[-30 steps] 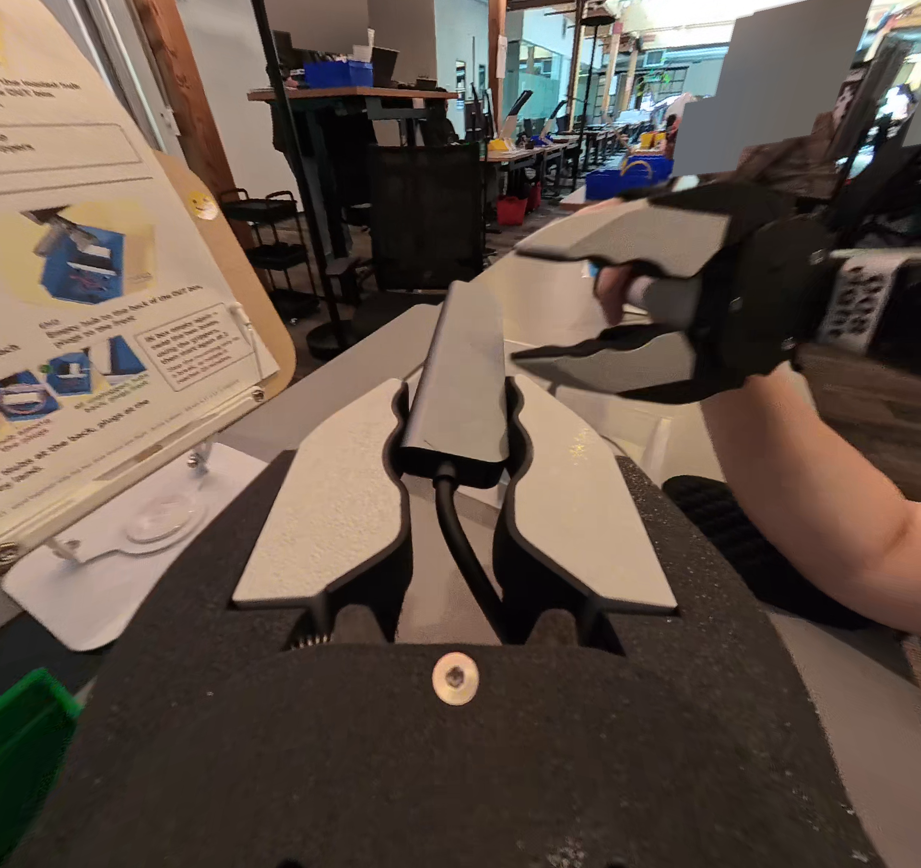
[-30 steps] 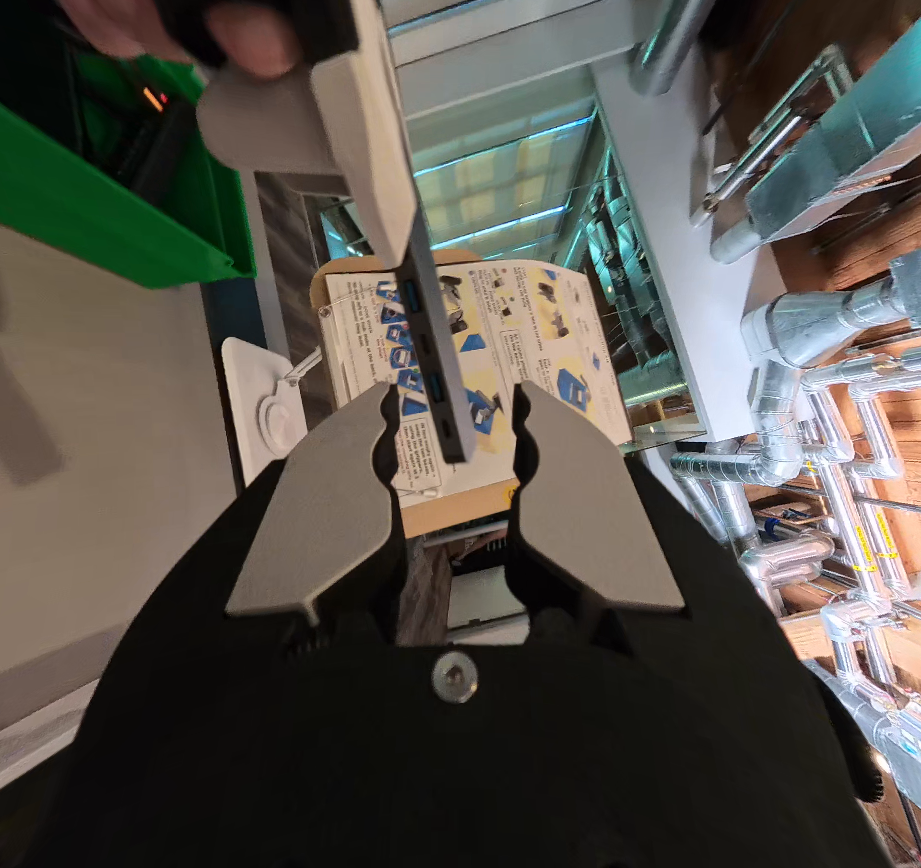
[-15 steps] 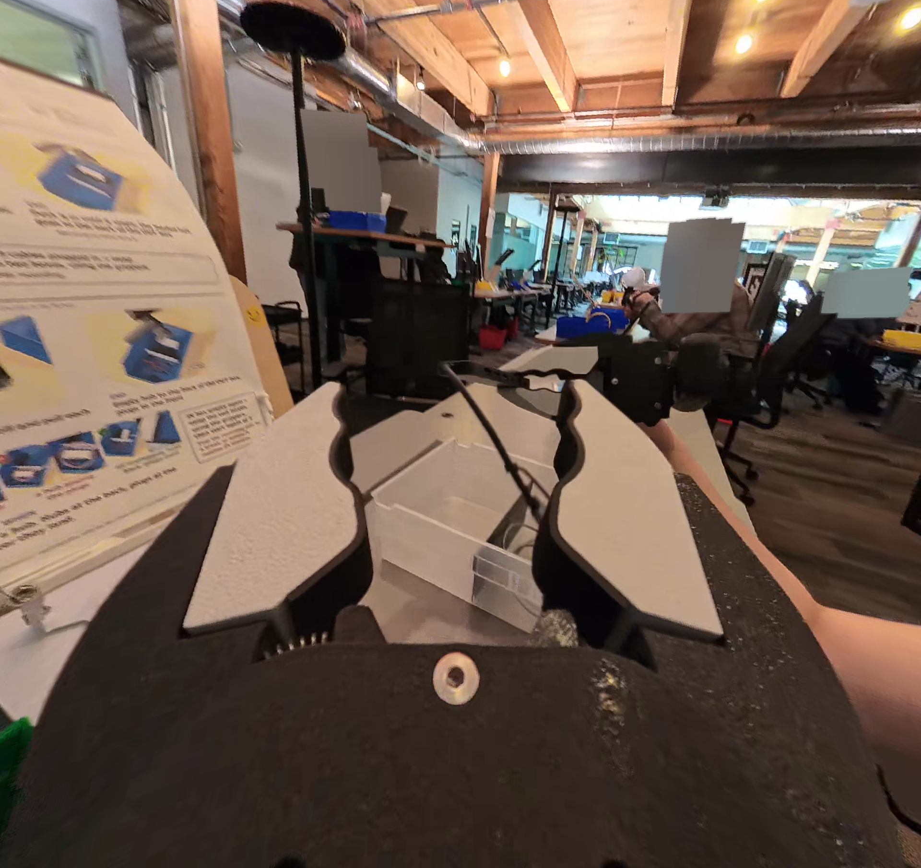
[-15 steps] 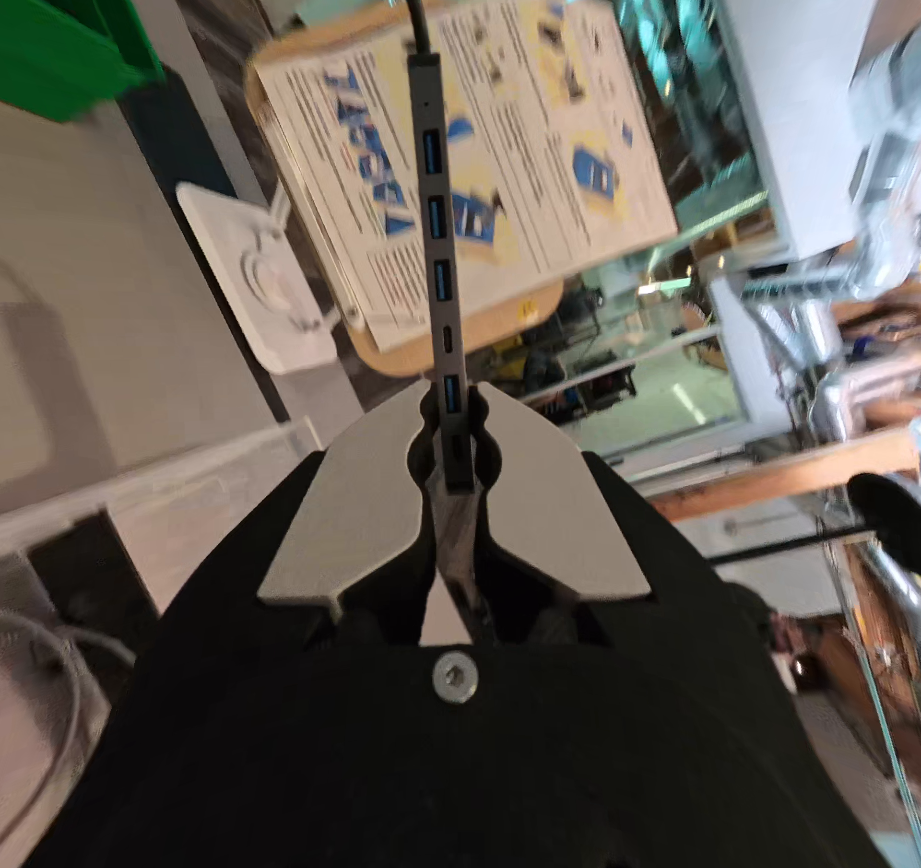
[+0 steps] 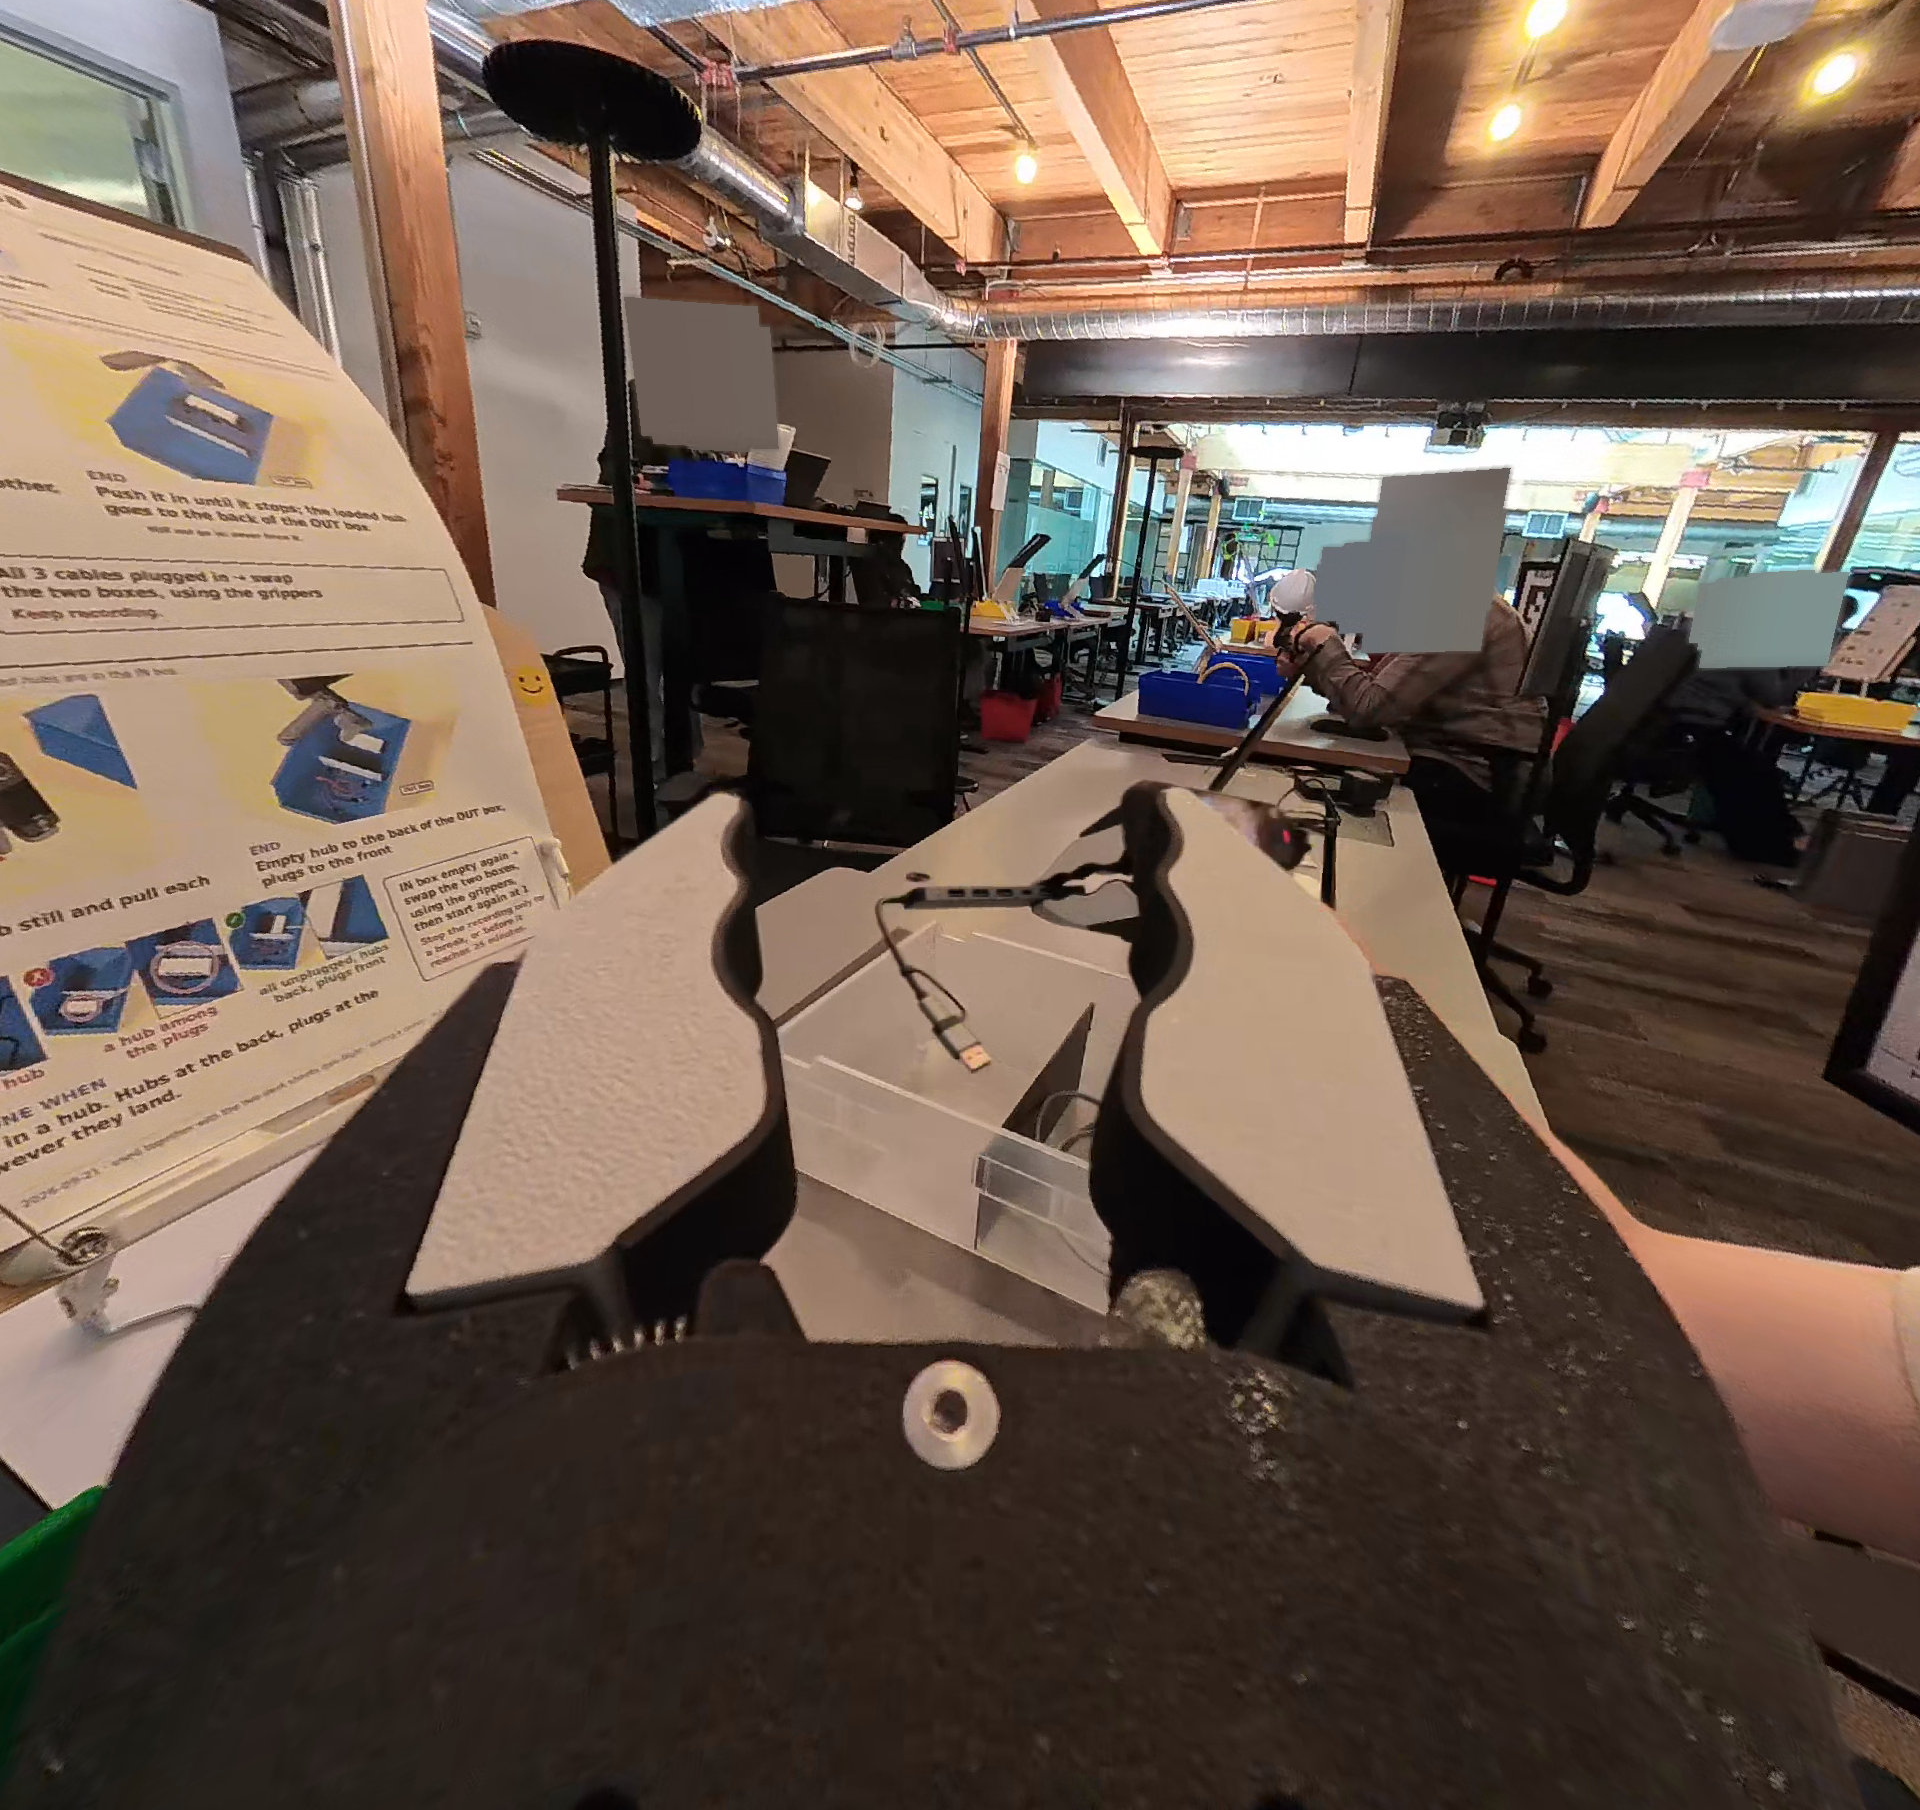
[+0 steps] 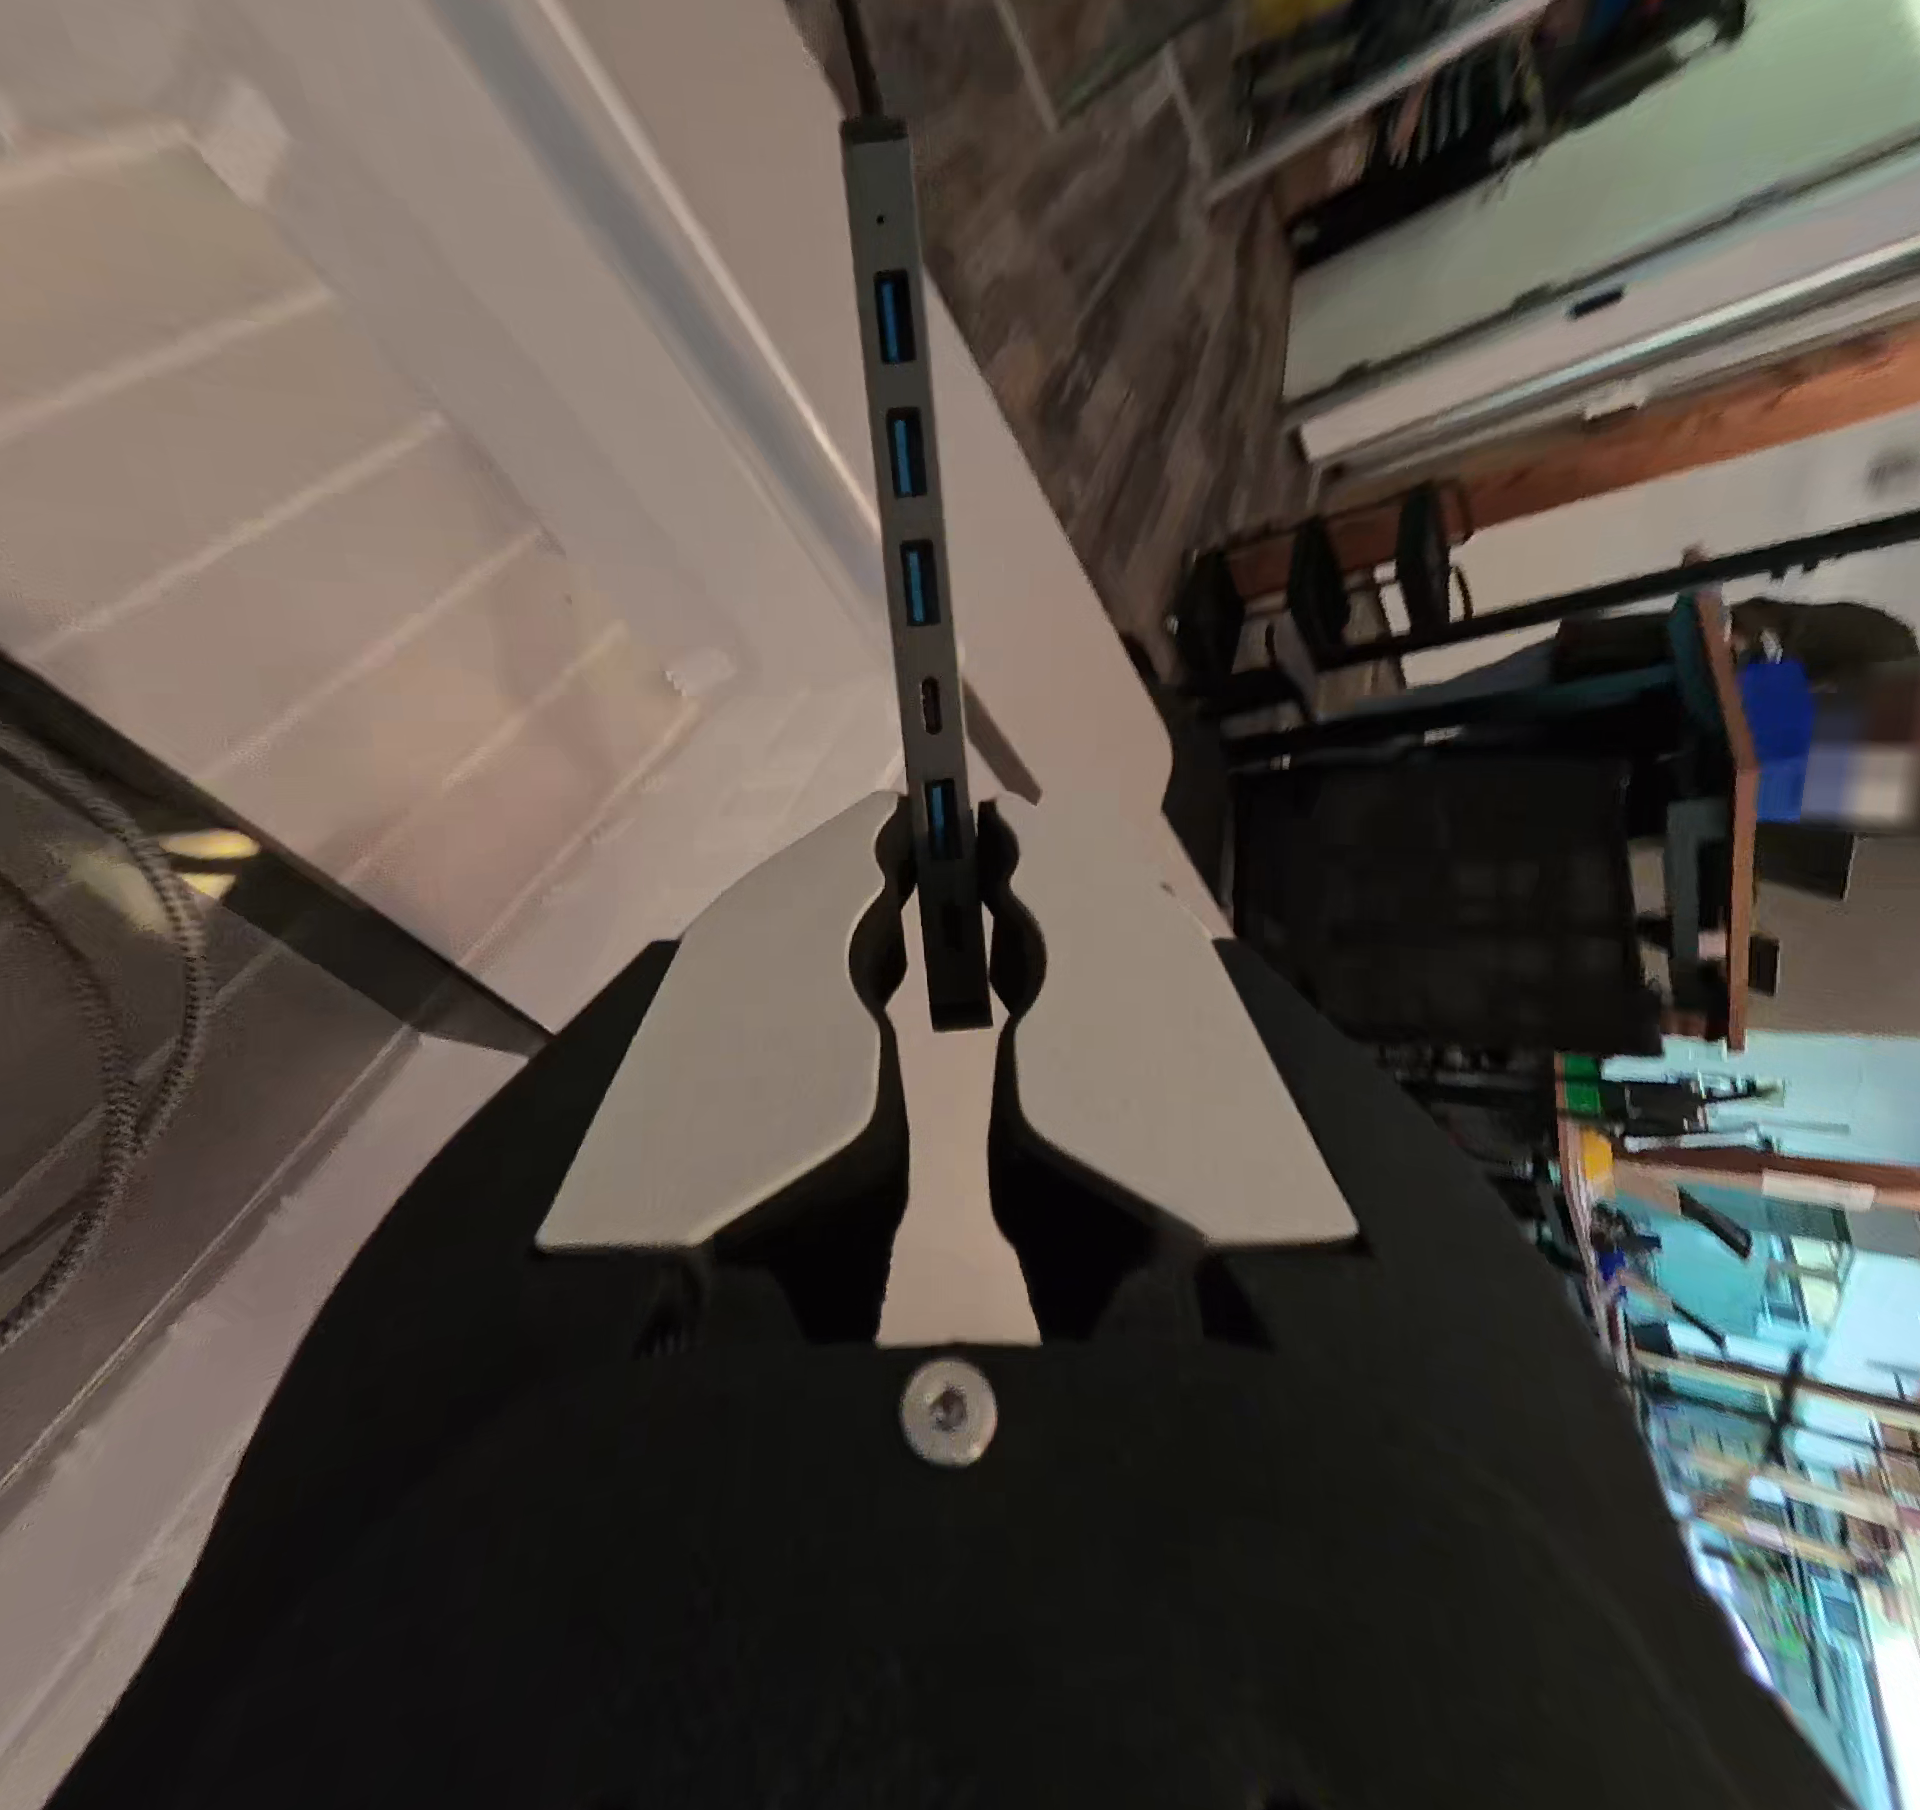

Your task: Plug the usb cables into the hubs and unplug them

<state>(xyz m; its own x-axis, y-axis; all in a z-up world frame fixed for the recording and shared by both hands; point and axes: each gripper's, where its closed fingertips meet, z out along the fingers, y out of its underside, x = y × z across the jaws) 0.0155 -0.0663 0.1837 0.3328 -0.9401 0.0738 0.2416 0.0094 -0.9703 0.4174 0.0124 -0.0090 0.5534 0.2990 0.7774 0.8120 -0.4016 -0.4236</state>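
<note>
The hub has changed hands; the right gripper now pinches its end, holding it over the clear box, its plug dangling; the left gripper has let go, spread and empty, free to fetch a cable.

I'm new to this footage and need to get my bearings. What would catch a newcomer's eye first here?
The grey USB hub, with its row of blue ports, is clamped at one end in the right tongs. In the left wrist view it hangs over a clear plastic box, its own plug dangling on a short cable. The left tongs gape open and empty, with a big instruction board propped up at the left.
</note>
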